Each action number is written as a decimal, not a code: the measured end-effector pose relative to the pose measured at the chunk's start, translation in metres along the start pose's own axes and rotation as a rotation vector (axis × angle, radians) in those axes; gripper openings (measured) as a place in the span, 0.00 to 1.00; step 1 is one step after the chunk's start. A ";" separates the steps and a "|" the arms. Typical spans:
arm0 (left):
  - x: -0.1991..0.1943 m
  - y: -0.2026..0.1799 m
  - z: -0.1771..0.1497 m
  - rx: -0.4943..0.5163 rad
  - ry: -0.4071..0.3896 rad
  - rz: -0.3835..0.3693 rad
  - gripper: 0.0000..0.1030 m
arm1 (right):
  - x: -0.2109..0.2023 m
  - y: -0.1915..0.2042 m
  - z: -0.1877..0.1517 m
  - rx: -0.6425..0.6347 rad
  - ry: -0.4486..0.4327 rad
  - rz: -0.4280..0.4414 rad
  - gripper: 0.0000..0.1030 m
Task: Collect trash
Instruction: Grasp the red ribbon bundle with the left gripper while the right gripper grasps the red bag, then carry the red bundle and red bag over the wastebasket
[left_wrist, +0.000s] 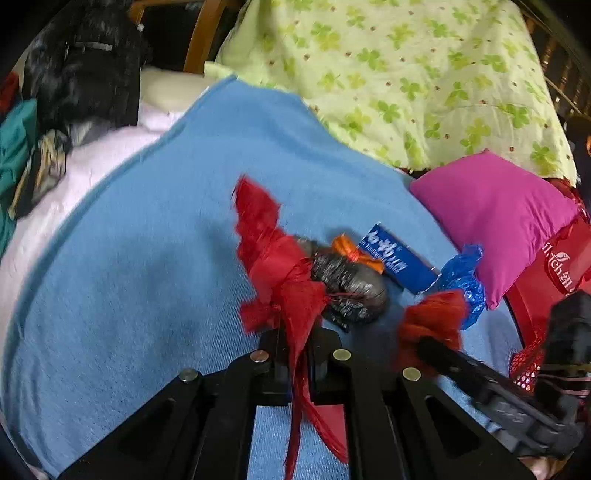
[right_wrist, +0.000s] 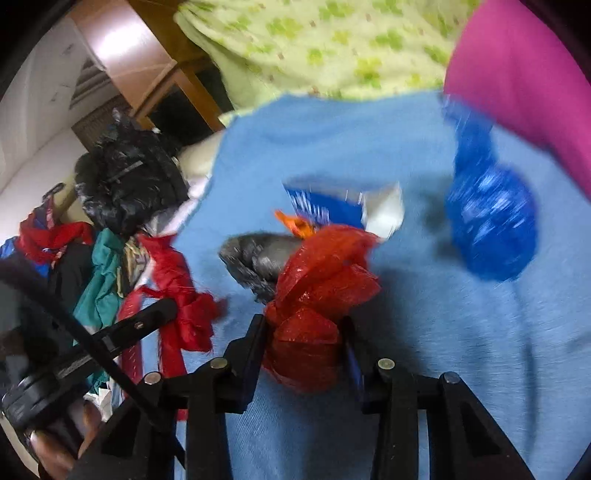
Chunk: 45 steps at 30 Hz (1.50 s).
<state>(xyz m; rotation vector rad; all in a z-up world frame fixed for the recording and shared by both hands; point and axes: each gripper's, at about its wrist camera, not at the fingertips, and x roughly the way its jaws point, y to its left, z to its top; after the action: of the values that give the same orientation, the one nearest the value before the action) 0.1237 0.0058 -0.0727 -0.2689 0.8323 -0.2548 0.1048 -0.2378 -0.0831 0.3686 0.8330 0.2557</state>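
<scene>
Both grippers have trash in hand, so the collecting is under way but far from finished. The left gripper (left_wrist: 295, 354) has its jaws clenched tight on a thin red plastic bag (left_wrist: 273, 258), which stands up in front of it in a knotted, crumpled strip with a tail hanging below the jaws. The right gripper (right_wrist: 304, 343) grasps a second red bag (right_wrist: 317, 295), a fuller knotted bundle squeezed between its jaws just above the blue blanket (right_wrist: 424, 332) that covers the bed.

Still lying loose on the blanket are at least four pieces: a crumpled black bag (left_wrist: 347, 284), an orange scrap (left_wrist: 354, 253) touching it, a blue-and-white packet (left_wrist: 399, 258) just beyond, and a blue plastic bag (left_wrist: 465, 280) beside the pink pillow (left_wrist: 491, 218). None of them is touched by either gripper.

A red shopping bag (left_wrist: 554, 266) with white lettering sits at the right edge, behind the pillow; it may be where the trash goes, though the pictures do not settle that. By my reading, the two red bags still need dropping off, and the loose pieces each need a further pick.
</scene>
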 end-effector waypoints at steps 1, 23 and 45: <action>-0.004 -0.004 0.000 0.022 -0.022 0.007 0.06 | -0.010 -0.002 -0.001 -0.003 -0.020 -0.001 0.40; -0.017 -0.041 -0.028 0.105 -0.074 0.014 0.46 | -0.123 -0.048 -0.011 -0.066 -0.196 -0.100 0.40; 0.003 -0.056 -0.048 0.172 -0.061 0.063 0.30 | -0.135 -0.050 -0.018 -0.076 -0.229 -0.109 0.40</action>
<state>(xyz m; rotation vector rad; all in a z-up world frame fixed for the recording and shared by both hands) 0.0826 -0.0541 -0.0871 -0.0889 0.7524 -0.2565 0.0074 -0.3278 -0.0248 0.2740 0.6136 0.1402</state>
